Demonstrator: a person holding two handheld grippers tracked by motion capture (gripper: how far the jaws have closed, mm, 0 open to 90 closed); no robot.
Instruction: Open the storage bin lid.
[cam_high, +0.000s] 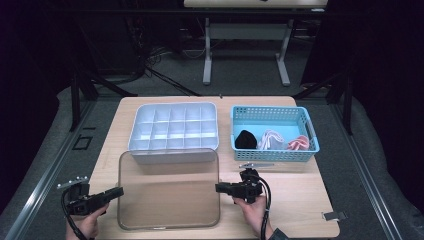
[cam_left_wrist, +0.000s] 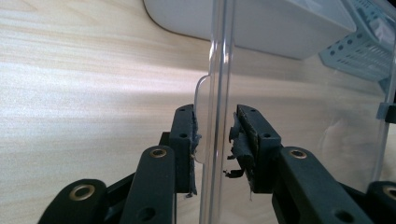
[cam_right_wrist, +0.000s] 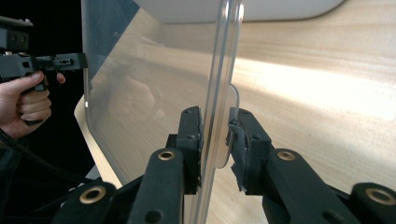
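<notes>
1. Sitting on the wooden table (cam_high: 300, 200): a clear lid (cam_high: 169, 190) at the near middle, its far edge overlapping the white divided tray (cam_high: 172, 131).
2. Blue basket (cam_high: 274, 134) right of tray, rolled cloths inside.
3. Left gripper (cam_left_wrist: 215, 140) straddles the lid's left edge tab; one pad touching, the other apart, so not clamped.
4. Right gripper (cam_right_wrist: 215, 140) straddles the right edge tab; a small gap on one side.
</notes>
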